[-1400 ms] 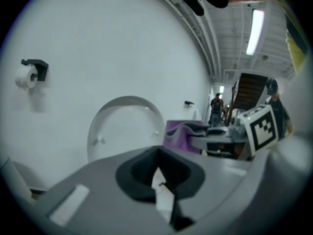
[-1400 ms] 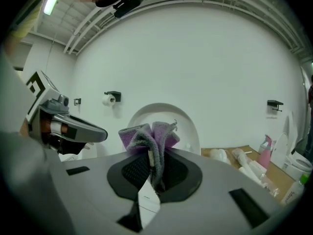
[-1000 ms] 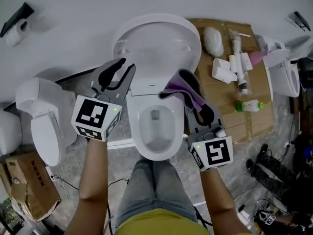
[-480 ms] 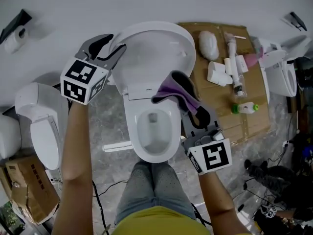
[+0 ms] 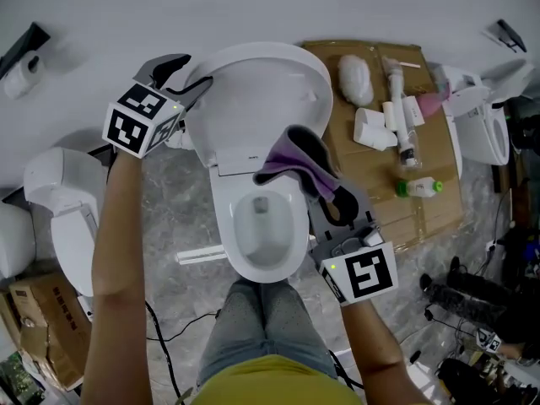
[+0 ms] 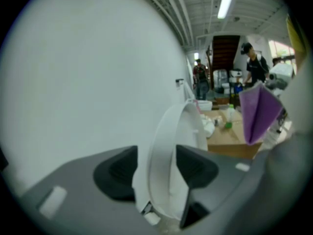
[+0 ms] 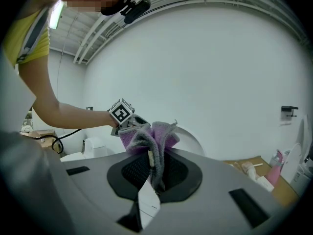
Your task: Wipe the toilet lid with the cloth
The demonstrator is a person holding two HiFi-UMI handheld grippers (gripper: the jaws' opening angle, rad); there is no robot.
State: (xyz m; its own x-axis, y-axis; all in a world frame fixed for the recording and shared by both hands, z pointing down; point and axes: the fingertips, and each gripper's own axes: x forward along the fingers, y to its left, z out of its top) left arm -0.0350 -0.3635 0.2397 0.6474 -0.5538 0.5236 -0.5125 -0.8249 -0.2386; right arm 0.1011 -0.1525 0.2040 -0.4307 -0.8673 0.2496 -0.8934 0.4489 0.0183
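Right gripper [image 7: 154, 174] clamps the purple cloth [image 7: 149, 136], near the upright toilet lid [image 5: 261, 91].

Workshop-type test hall.
Loose spare toilets [image 5: 59, 205] on floor [image 5: 169, 197], plumbing parts [image 5: 396, 99] on flattened cardboard [image 5: 384, 175], trailing cables [image 5: 169, 332], strip light [image 6: 226, 1] under bare ceiling [image 6: 203, 6].

Three toilets [image 5: 221, 226] [image 5: 51, 175] [image 5: 494, 137] (one open-lidded), one purple cloth [image 5: 283, 154], two tongs [image 5: 187, 72] [image 5: 308, 150], one green-capped bottle [image 5: 419, 187].
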